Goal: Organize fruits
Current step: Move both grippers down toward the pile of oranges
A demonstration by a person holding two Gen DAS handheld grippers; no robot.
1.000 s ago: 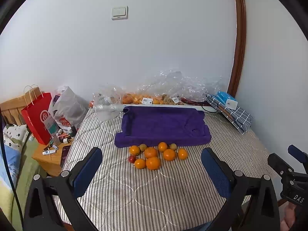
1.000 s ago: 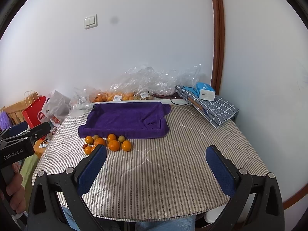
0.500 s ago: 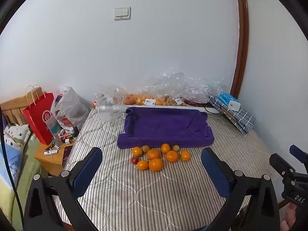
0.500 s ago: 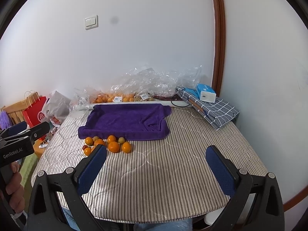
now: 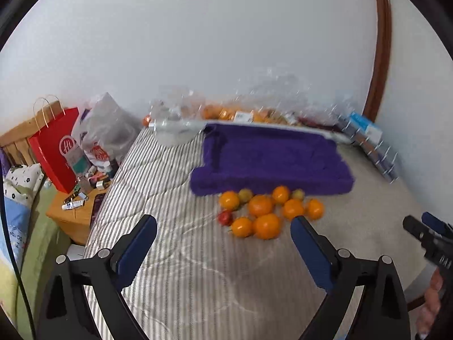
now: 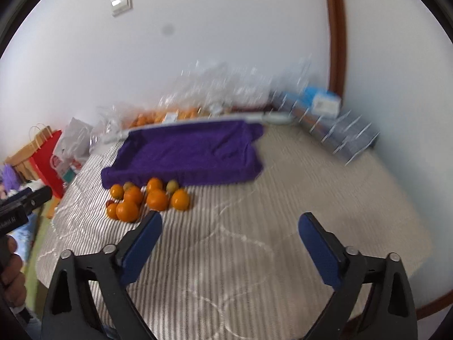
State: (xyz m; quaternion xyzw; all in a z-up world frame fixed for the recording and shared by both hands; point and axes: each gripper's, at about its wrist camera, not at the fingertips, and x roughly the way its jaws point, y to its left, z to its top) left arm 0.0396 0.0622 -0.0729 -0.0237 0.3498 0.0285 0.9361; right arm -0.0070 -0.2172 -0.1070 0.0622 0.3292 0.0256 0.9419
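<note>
The left gripper (image 5: 223,238) has its two blue pads wide apart, and they are closing a little. Nothing is between them. It touches nothing and hangs above the striped table cover (image 5: 158,192). The pile of fruit (image 5: 263,212) lies just past the tips, a bit nearer the right pad.

The right gripper (image 6: 230,233) is wide too, and its pads are also closing a little. Nothing is between them and it holds nothing. Only bare striped cover shows between its pads. The fruit sits just beyond its left pad (image 6: 141,243), to the left.

The fruit is a small heap of orange ones, with a couple of greenish ones and one little red one (image 5: 225,217). They lie on the cover, right at the front edge of the purple towel (image 5: 271,158). The towel is folded up at its sides like a tray, and no fruit is in it.

Behind the towel, by the wall, are clear plastic bags (image 5: 271,99) with more orange fruit in them. A red paper bag (image 5: 56,147) stands off to the left, beside the table.

Both pictures are a bit blurry.
</note>
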